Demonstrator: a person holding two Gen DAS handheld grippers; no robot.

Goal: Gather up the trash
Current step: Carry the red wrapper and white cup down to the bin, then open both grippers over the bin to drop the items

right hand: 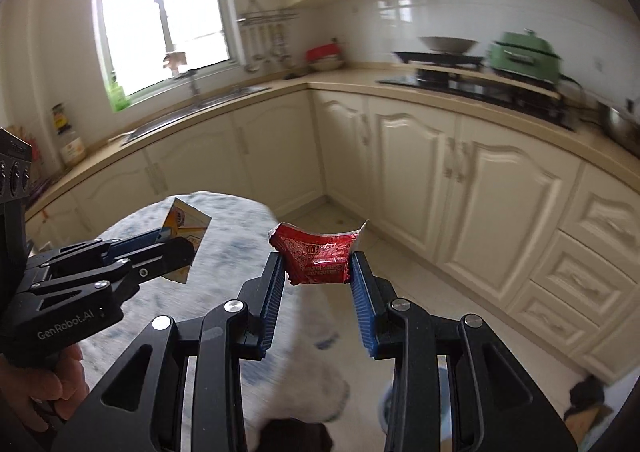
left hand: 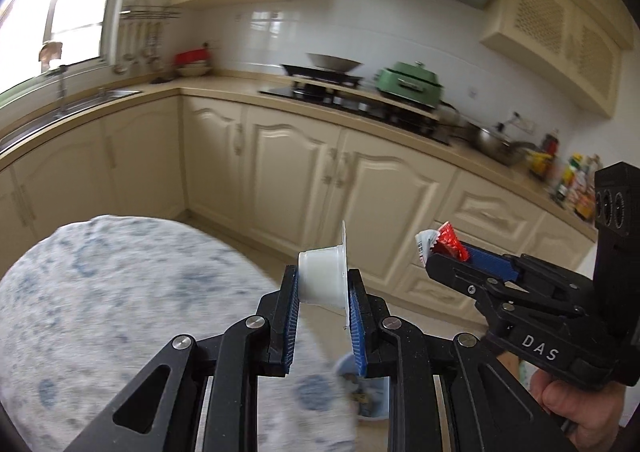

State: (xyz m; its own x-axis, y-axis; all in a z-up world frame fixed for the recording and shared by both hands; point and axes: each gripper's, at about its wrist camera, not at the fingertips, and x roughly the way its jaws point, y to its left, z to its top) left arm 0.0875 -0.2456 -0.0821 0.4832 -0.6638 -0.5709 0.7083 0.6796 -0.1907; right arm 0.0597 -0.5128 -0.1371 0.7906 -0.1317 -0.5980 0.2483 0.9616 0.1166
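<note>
The left hand-held gripper (left hand: 323, 284) pinches a small white plastic cup (left hand: 325, 277) with its foil lid peeled up, above the cloth-covered surface (left hand: 120, 292). Beside it, the right hand-held gripper (right hand: 318, 266) clamps a crumpled red wrapper (right hand: 318, 258).

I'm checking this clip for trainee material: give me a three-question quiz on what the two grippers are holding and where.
1. True or false: the left gripper is shut on a white plastic cup with a peeled lid.
2. What does the right gripper hold? A) a spoon B) a red wrapper C) nothing
3. Fill in: below both grippers lies a round table under a blue-and-white ______.

Key
1. True; the cup lies sideways between the pads.
2. B; the crumpled wrapper is pinched at both ends.
3. Tablecloth.
</note>
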